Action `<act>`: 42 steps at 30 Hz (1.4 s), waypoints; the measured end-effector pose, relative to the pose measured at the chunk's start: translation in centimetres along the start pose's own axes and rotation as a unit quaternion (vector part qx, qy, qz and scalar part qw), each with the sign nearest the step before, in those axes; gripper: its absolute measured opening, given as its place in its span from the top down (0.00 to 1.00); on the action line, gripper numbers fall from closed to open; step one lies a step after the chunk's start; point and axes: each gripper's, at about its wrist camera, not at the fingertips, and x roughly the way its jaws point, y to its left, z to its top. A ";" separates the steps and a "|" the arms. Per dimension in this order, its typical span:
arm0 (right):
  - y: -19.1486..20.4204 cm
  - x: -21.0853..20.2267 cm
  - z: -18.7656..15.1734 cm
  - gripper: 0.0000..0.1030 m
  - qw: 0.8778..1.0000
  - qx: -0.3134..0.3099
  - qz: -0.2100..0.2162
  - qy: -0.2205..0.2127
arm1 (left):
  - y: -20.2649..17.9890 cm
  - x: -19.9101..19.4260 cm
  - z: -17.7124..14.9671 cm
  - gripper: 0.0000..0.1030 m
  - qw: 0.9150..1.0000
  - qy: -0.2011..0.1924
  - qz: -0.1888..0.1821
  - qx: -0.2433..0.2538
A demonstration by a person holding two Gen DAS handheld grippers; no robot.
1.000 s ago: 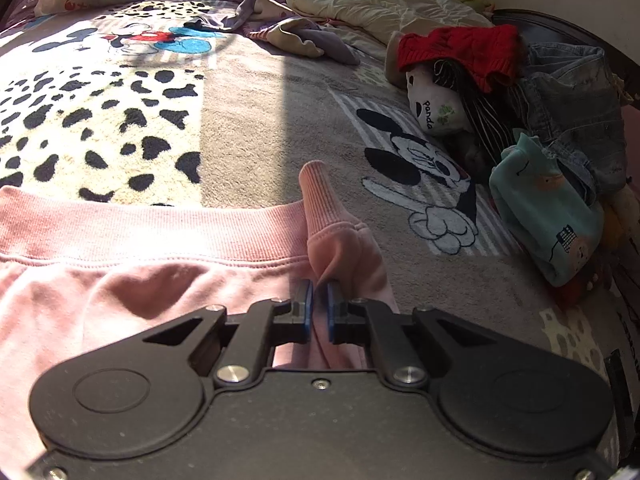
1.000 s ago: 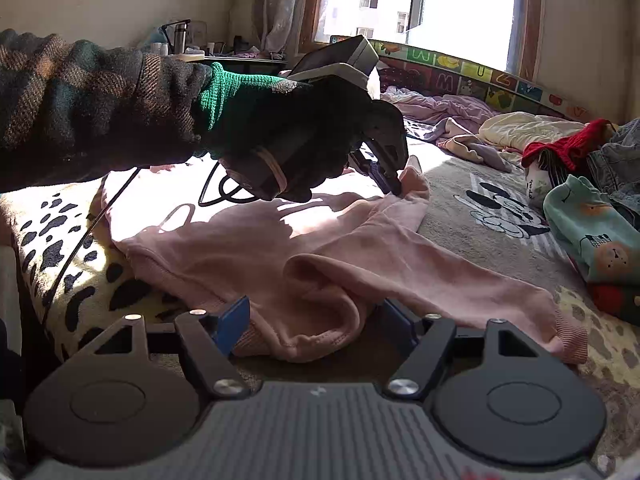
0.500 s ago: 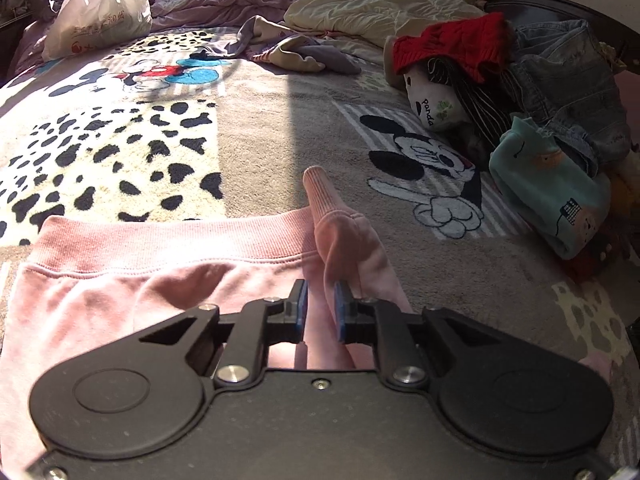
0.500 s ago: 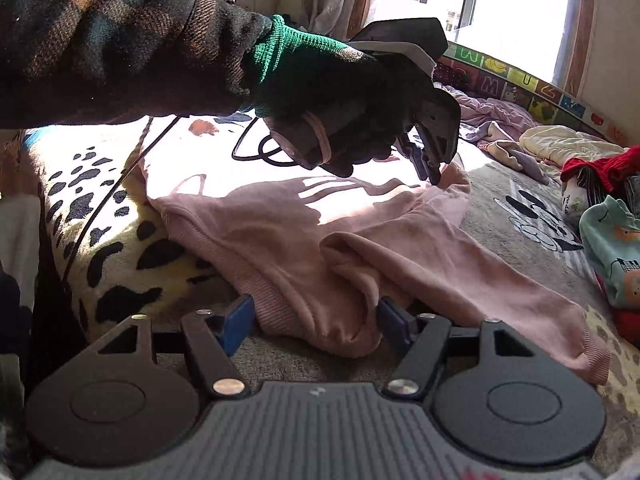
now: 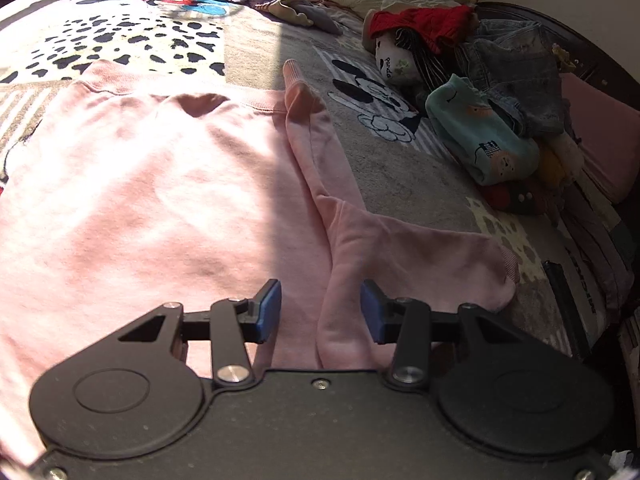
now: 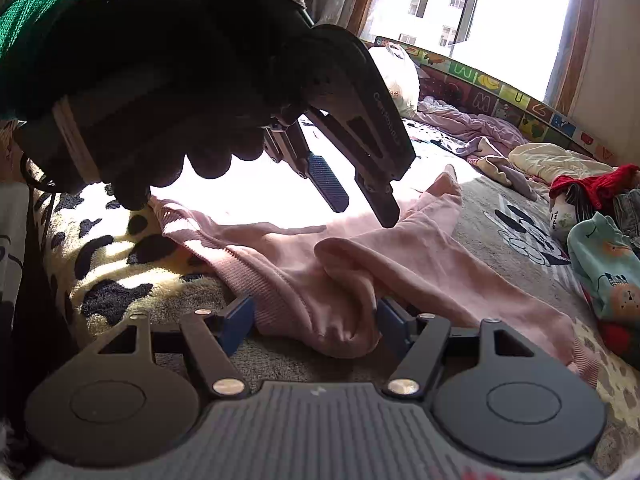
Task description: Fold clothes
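Observation:
A pink sweatshirt [image 5: 160, 200] lies spread on the patterned blanket [image 5: 140, 40], one sleeve [image 5: 400, 248] folded along its right side. My left gripper [image 5: 320, 304] hovers over the shirt with its jaws opening; the sleeve's fold shows between the pads without touching them. In the right wrist view, a gloved hand [image 6: 180, 80] holds that left gripper [image 6: 360, 204] just above the sweatshirt [image 6: 400, 248]. My right gripper [image 6: 316, 316] stands open low at the near edge, and a bunched fold of the shirt lies between its fingers.
A heap of clothes sits at the right: a teal garment [image 5: 480, 144], jeans [image 5: 516, 68], a red knit piece [image 5: 420, 20] and a plush doll [image 5: 392, 60]. More crumpled laundry [image 6: 560, 160] and a white bag [image 6: 396, 76] lie below the window [image 6: 520, 20].
My left gripper has let go of the sleeve cuff, opened its jaws and drawn back over the shirt towards the near side. The right gripper has stayed in place around the fold.

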 end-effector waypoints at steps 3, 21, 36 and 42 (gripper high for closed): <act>0.3 0.0 0.1 0.35 1.000 -0.004 -0.006 -0.007 | 0.3 0.9 0.7 0.59 1.000 -0.008 -0.001 -0.026; -0.5 0.8 0.3 0.35 0.999 0.026 0.017 -0.030 | -0.2 6.5 8.9 0.98 0.997 -0.067 0.038 -0.026; -0.2 1.5 0.3 0.34 0.998 0.024 0.051 -0.028 | 2.2 8.2 7.8 0.96 0.996 -0.048 0.066 -0.029; -0.9 -1.3 0.5 0.36 0.998 0.018 0.033 -0.058 | 0.6 3.5 7.1 0.92 0.993 -0.093 0.073 0.013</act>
